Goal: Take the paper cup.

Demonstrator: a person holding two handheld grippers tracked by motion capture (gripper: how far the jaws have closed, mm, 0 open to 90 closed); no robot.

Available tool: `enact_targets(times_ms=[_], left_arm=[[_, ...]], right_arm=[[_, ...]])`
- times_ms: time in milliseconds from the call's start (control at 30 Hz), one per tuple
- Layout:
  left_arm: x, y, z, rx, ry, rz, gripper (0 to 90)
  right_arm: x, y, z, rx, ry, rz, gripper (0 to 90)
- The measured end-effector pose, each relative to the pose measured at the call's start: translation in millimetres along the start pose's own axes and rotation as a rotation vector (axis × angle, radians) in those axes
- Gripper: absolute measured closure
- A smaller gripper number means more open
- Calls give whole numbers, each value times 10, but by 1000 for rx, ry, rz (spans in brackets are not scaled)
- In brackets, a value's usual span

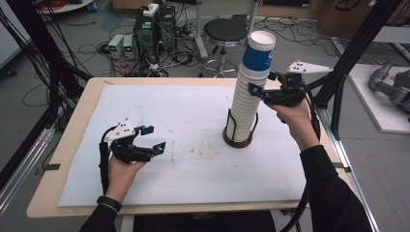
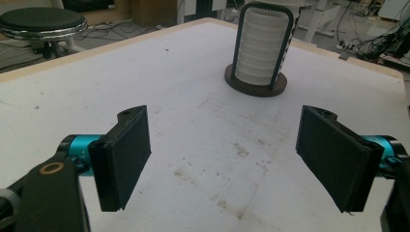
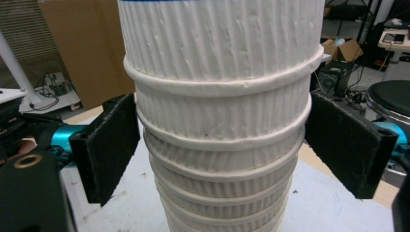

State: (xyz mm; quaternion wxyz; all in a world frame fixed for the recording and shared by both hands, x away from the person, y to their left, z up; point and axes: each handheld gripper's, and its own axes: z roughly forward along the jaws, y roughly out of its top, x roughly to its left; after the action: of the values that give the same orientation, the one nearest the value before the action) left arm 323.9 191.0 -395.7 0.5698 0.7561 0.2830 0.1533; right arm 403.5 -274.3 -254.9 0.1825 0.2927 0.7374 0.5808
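Note:
A tall stack of white ribbed paper cups (image 1: 249,96) stands upright in a black wire holder on a dark round base (image 1: 238,140), right of the table's middle; the top cup (image 1: 258,55) has a blue band. My right gripper (image 1: 262,83) reaches in from the right at the stack's upper part. In the right gripper view its pads (image 3: 113,145) sit against both sides of the stack (image 3: 222,96) with no visible gap. My left gripper (image 1: 153,137) hovers low over the white sheet at the front left, open and empty (image 2: 225,159). The stack (image 2: 263,46) lies well beyond it.
A white sheet (image 1: 193,159) covers most of the wooden table (image 1: 72,125). A black stool (image 1: 225,31) and computer gear with cables (image 1: 150,34) stand on the floor beyond the far edge. Black frame posts (image 1: 355,48) rise at the right.

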Motion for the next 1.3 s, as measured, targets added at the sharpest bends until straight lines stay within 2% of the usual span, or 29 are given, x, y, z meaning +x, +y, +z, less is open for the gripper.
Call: enact_targets(times_ms=[233, 267, 433, 533, 767, 867, 900, 933, 1000, 1033, 1067, 1100, 1167, 1200, 1233, 1300], left_arm=[[-44, 67, 37, -10, -8, 1, 199], [-62, 119, 57, -18, -29, -6, 198], [-120, 277, 108, -12, -56, 13, 198], [-148, 399, 150, -31, -94, -11, 196], [-212, 779, 262, -57, -122, -4, 185], [-235, 968, 298, -69, -129, 19, 185], [-251, 1089, 326, -78, -128, 34, 185], [-251, 1089, 326, -78, -128, 34, 185], [-268, 1255, 384, -94, -138, 39, 185], [-268, 1255, 384, -94, -138, 39, 185], [-280, 1362, 434, -100, -145, 43, 185], [-280, 1362, 434, -100, -145, 43, 185], [-294, 1475, 483, -92, -151, 51, 185], [-313, 1582, 536, -95, -158, 56, 185], [-313, 1582, 536, -95, -158, 56, 184], [-330, 1692, 594, -95, -168, 60, 183]], right_arm=[[-5, 1, -3, 3, 0, -7, 135], [-5, 2, -3, 4, 0, -7, 135], [-4, 4, -5, 5, -2, -13, 137], [-1, 4, -6, 4, -4, -15, 138], [-3, 3, -5, 1, -7, -22, 139], [-2, 2, -2, 0, -7, -20, 139], [-2, 2, -2, 0, -7, -20, 140], [-2, 1, -1, -2, -10, -21, 140], [-1, 1, -1, -1, -10, -21, 140], [-2, 0, -1, -2, -11, -21, 140], [-2, 0, -1, -2, -12, -20, 141], [-3, 1, -1, -3, -11, -22, 141], [1, 1, -2, -3, -12, -20, 141], [1, 1, -2, -3, -12, -21, 141], [1, 1, -2, -4, -12, -21, 141], [0, 0, 2, -5, -16, -21, 142]])
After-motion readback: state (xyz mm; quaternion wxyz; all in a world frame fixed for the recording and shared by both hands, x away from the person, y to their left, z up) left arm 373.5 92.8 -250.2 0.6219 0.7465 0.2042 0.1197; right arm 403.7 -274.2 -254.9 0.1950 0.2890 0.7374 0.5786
